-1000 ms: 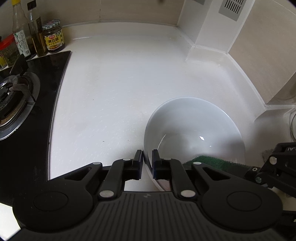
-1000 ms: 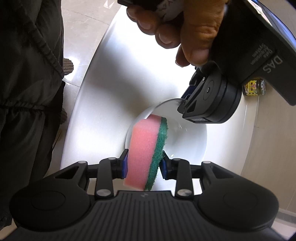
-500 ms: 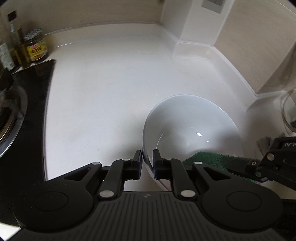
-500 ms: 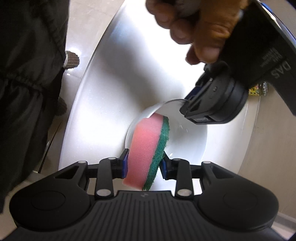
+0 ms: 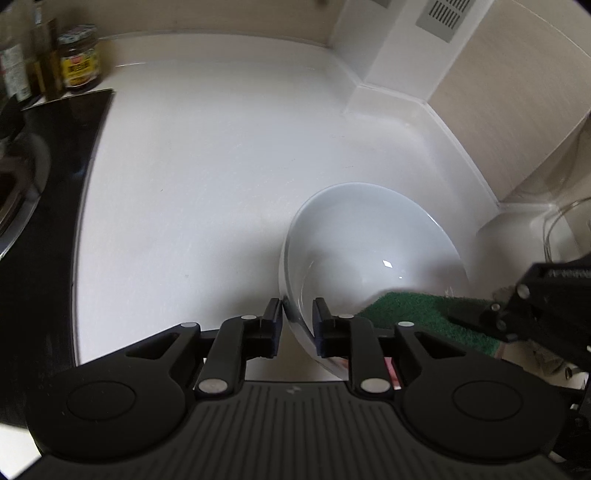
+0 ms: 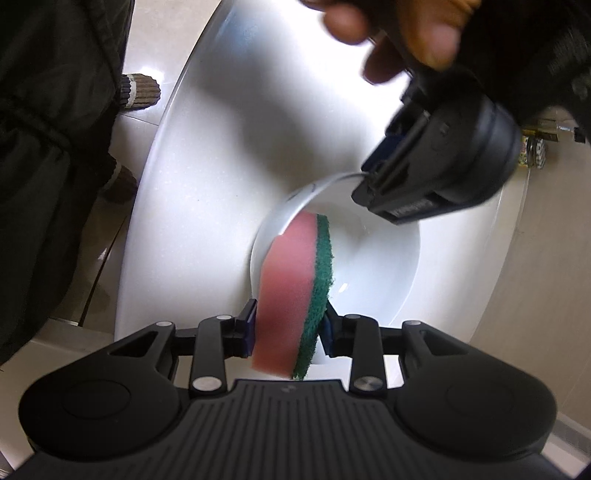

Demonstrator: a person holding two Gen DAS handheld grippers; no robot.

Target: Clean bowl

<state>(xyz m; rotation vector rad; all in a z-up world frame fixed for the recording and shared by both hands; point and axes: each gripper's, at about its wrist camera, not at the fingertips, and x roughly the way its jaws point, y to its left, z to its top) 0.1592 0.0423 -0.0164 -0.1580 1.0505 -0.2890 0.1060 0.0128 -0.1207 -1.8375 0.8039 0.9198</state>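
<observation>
White bowl (image 5: 369, 240) on white table (image 5: 207, 177), left gripper (image 5: 297, 325) clamped on its rim, right gripper (image 6: 288, 328) pinching sponge (image 6: 295, 291).

Left wrist view, left to right: stove (image 5: 33, 192) at left edge, jar (image 5: 79, 62) and bottles (image 5: 22, 70) at back-left corner, bare table in the middle, bowl right of centre with one left finger outside the near rim and one inside, closed on the wall; sponge's green side lies on the bowl's right rim, right gripper just beyond it. Right wrist view: person's dark clothes (image 6: 48, 147) at left, pink-and-green sponge squeezed upright between the right fingers over the bowl's near rim, green side facing into the bowl, hand (image 6: 406, 33) holding the left gripper on the far rim at upper right.
</observation>
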